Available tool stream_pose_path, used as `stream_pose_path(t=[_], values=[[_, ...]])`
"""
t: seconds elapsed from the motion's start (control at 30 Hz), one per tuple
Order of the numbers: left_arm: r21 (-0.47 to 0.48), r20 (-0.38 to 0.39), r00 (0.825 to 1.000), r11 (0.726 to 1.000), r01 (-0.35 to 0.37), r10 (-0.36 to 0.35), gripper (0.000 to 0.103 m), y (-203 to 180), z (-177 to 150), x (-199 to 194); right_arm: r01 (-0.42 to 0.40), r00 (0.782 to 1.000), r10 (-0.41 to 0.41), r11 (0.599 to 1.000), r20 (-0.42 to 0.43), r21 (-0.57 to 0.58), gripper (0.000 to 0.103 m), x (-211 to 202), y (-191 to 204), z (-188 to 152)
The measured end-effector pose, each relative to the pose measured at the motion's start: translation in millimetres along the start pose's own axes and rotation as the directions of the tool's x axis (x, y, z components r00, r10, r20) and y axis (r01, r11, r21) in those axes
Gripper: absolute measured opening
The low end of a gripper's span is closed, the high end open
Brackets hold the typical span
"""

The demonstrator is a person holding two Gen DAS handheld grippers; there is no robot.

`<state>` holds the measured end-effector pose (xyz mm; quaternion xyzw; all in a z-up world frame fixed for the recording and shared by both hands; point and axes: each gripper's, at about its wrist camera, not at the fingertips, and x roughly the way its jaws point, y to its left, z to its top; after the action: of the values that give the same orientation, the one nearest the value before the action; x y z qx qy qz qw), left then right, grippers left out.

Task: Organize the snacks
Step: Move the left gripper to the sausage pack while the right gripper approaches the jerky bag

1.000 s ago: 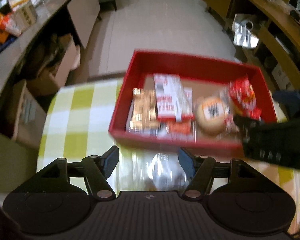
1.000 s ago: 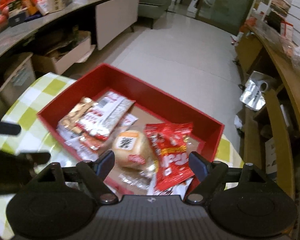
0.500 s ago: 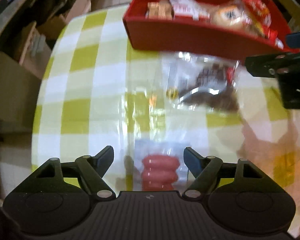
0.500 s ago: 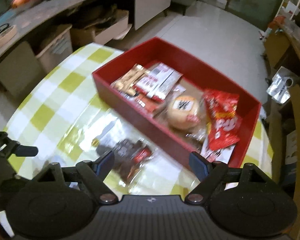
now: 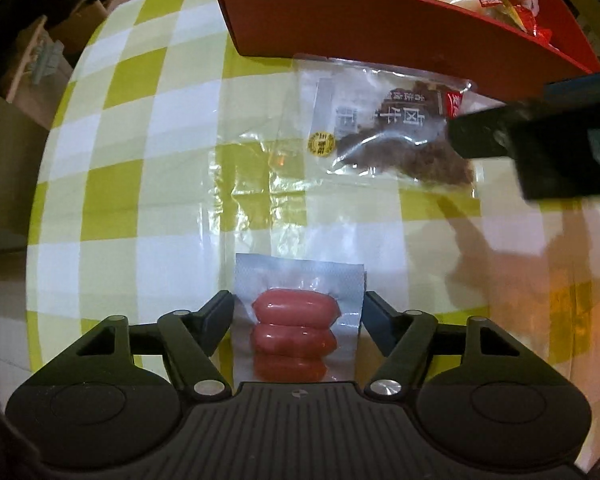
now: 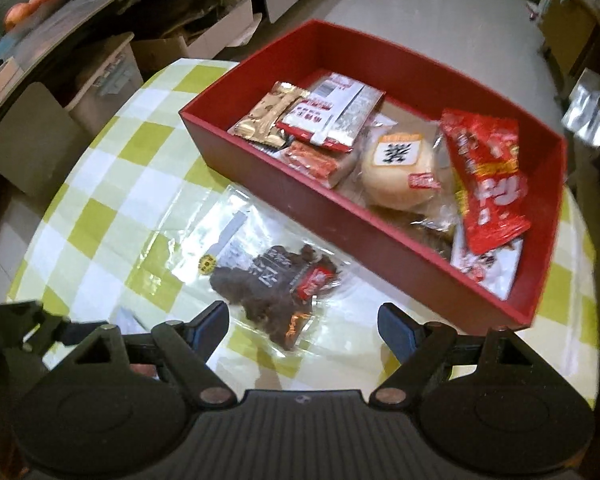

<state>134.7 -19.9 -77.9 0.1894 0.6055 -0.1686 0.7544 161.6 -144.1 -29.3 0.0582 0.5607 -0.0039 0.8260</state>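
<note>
L gripper points down at the surface, which has a green/white check cloth under clear film. Sausage pack lies flat between its jaws; jaws closing, tips just beside the pack's edges but pads not pressing yet, so still apart. Pack is vacuum-sealed, w/ three pink sausages stacked.

R gripper is over the surface nr the jerky bag, jaws wide apart, nothing gripped. Bag is clear, w/ dark meat pieces, a red label & a gold sticker; lies flat just in front of the red box, approx touching its near wall. In the L view the R gripper's dark body covers the bag's right end.

Box sits at the far edge of the surface & holds a gold packet, white/red pack, round bun in wrap & red bag.
</note>
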Motion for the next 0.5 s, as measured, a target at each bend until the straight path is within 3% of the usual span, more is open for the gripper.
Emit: stream_pose_path(t=[0.13, 0.33, 0.5], values=[[0.026, -0.011, 1.0, 1.0, 0.005, -0.004, 0.075, 2.5, -9.9, -2.4, -0.01, 1.0, 0.011, 1.0, -0.015, 0.017, 0.087, 13.4, 4.8, 5.9], [0.043, -0.019, 0.999, 0.998, 0.045, -0.044, 0.075, 14.0, -21.5, -7.7, 0.001, 0.999, 0.0, 0.999, 0.034, -0.033, 0.087, 24.3, 19.2, 25.4], [0.049, -0.039, 0.996, 0.995, 0.087, -0.085, 0.075, 24.9, -25.4, -4.1, -0.055, 0.998, 0.056, 0.997, 0.023, -0.058, 0.089, 47.5, 22.8, 37.2]])
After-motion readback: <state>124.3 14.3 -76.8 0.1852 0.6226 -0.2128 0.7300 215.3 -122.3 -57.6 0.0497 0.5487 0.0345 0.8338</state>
